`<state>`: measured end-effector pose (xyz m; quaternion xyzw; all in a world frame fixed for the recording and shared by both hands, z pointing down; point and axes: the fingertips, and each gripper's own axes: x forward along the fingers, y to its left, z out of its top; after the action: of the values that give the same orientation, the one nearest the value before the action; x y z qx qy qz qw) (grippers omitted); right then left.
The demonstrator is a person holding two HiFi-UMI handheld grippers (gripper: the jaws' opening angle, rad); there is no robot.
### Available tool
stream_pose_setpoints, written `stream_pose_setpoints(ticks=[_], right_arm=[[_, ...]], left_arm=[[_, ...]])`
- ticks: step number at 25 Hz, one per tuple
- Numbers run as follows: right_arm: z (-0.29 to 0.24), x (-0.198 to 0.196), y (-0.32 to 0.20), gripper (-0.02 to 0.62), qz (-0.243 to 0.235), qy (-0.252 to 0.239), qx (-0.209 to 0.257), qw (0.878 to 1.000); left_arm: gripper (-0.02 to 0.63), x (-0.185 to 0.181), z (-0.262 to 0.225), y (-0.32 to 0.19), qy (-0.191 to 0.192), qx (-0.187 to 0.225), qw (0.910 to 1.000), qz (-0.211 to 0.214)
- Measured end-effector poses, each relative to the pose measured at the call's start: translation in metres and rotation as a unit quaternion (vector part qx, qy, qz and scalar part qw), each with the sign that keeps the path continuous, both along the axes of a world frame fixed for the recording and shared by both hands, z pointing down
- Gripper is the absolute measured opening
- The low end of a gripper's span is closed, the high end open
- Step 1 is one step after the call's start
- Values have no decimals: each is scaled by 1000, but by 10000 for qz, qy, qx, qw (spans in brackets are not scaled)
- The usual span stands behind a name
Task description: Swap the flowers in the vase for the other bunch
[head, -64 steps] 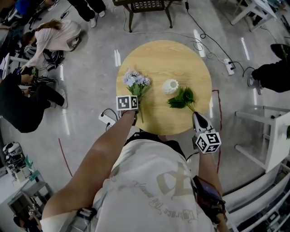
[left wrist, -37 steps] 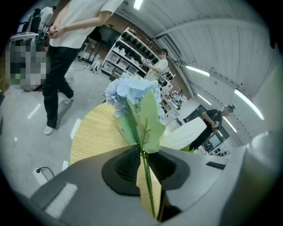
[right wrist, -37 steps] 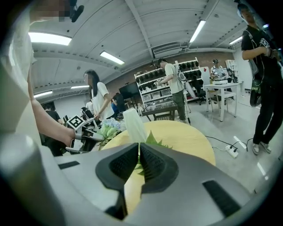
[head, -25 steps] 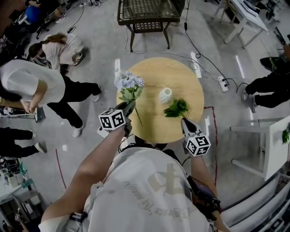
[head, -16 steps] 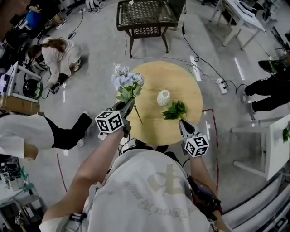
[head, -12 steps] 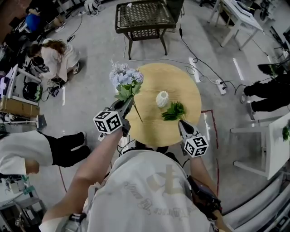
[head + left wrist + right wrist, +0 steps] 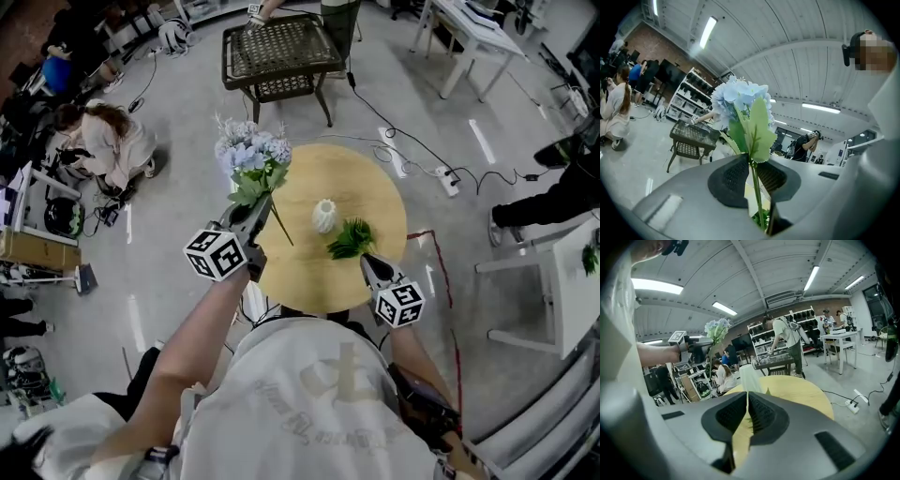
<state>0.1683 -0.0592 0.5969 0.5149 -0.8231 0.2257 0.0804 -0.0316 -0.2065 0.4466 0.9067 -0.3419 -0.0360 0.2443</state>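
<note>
Now left gripper point(image 7: 257, 212) sits higher than a second ago, jaws clamped on blue flowers point(image 7: 248, 156) above table point(image 7: 367, 178) left edge. Right gripper point(image 7: 366, 263) unmoved, jaws together, beside green bunch point(image 7: 352, 240). Vase point(image 7: 323, 216) mid-table, bare wood around.

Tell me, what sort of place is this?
Probably a big workshop or lab hall, not a home: shelving racks loaded with gear, a power strip lying on the bare grey floor, and white workbenches along the edge.

light: bright, ceiling strip lamps point(image 7: 705, 32) | shadows: soft | edges: fisheye-warped, dark corners
</note>
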Motion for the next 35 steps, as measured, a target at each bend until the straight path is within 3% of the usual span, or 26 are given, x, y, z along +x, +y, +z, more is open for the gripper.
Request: stream_pose_setpoints(ticks=[12,21,35], right_arm=[[4,-2,0,14,44,-36,1,10000],[16,23,3,14,122,45,-45,9999],[-2,5,-24,14,-219,178,-18,9996]], left_arm=[[51,42,-47,-15,124,788,9957,463],[51,89,-35,-11,105,898,9928,784],[51,99,-53,-24,36,1124,9896,895]])
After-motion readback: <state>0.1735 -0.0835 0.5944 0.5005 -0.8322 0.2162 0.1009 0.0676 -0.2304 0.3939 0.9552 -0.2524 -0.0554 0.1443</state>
